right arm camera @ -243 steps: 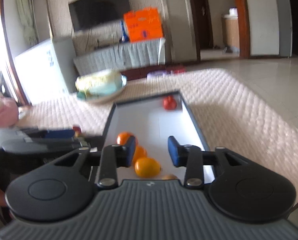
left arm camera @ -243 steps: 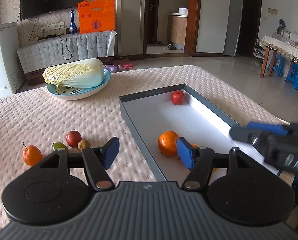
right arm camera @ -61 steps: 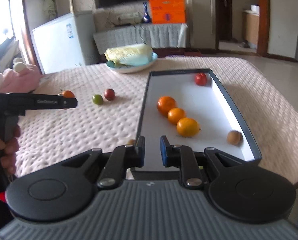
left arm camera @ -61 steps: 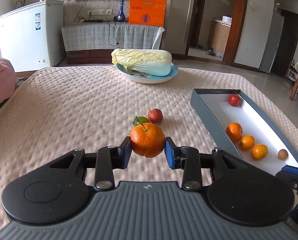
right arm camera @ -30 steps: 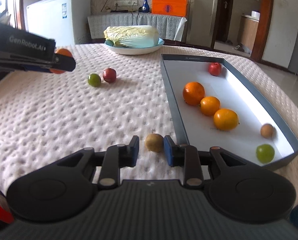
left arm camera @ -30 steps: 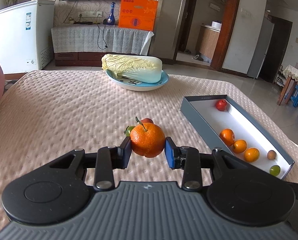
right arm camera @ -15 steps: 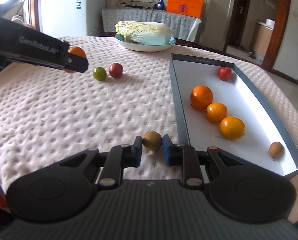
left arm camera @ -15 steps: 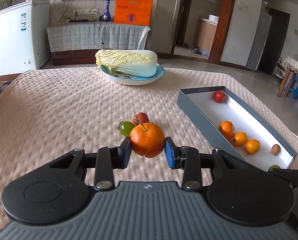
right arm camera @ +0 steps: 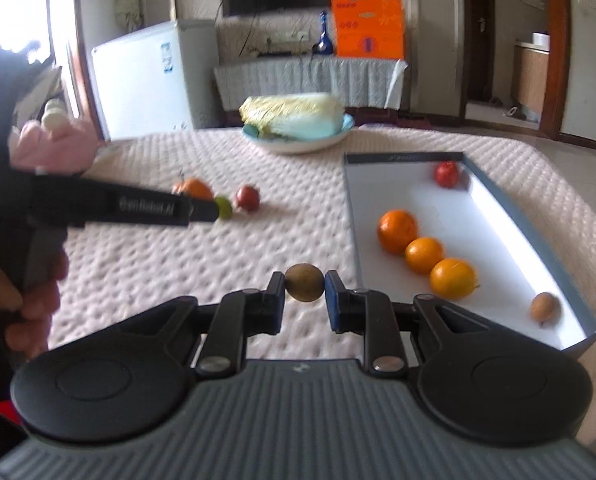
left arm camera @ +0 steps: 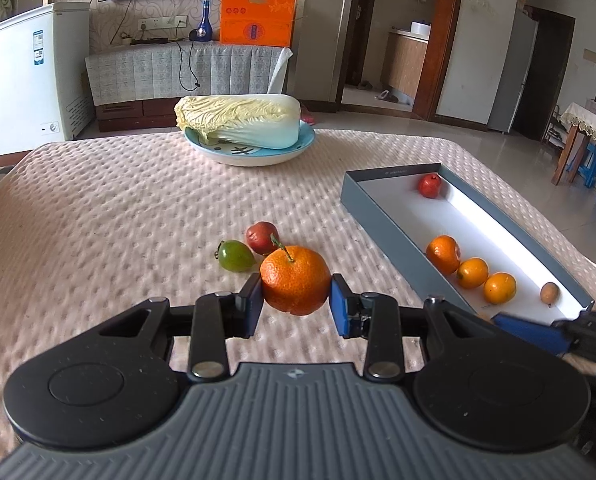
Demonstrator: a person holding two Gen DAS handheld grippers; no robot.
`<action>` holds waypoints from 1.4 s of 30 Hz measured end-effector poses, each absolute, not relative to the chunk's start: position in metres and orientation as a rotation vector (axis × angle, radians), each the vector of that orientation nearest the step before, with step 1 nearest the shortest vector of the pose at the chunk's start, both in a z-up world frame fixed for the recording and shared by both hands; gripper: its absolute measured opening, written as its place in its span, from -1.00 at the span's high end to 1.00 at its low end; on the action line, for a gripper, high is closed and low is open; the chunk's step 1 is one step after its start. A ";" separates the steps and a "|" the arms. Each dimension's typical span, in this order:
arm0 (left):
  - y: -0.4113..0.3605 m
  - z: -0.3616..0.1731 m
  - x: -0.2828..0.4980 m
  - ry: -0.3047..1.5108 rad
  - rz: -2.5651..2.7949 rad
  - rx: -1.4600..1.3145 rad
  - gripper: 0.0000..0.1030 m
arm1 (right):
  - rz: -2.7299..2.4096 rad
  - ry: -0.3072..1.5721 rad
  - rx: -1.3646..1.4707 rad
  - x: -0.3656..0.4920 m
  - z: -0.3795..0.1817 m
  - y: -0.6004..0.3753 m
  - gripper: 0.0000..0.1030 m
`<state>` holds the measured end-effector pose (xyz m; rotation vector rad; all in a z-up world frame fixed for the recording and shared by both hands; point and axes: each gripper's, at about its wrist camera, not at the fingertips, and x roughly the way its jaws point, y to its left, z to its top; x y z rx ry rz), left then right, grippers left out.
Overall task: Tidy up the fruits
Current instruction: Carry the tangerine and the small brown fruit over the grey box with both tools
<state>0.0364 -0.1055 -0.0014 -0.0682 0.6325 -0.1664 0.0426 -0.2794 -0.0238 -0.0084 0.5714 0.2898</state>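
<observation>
brown fruit (right arm camera: 304,282) now off table

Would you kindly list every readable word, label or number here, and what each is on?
"GenRobot.AI", blurred: side of the left gripper.
Orange box: print too small.
Freezer stickers: too small.
Tray rim: small print, unreadable.

"genrobot.ai" on left tongs (right arm camera: 202,210)

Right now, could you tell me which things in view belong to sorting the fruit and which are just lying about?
Job:
- left gripper holding an orange
- right gripper holding a small brown fruit
- grey box
- green fruit
- red fruit

Lying about:
- cabbage
- blue plate
</observation>
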 end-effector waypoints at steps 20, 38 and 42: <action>-0.140 0.003 0.037 0.622 -0.213 -0.045 0.21 | 0.174 0.696 -0.003 0.050 -0.044 -0.322 0.53; -0.139 0.008 0.034 0.611 -0.235 -0.042 0.21 | 0.254 0.678 0.049 0.045 -0.034 -0.299 0.53; -0.151 0.008 0.034 0.604 -0.262 -0.039 0.21 | 0.231 0.676 0.059 0.043 -0.030 -0.312 0.53</action>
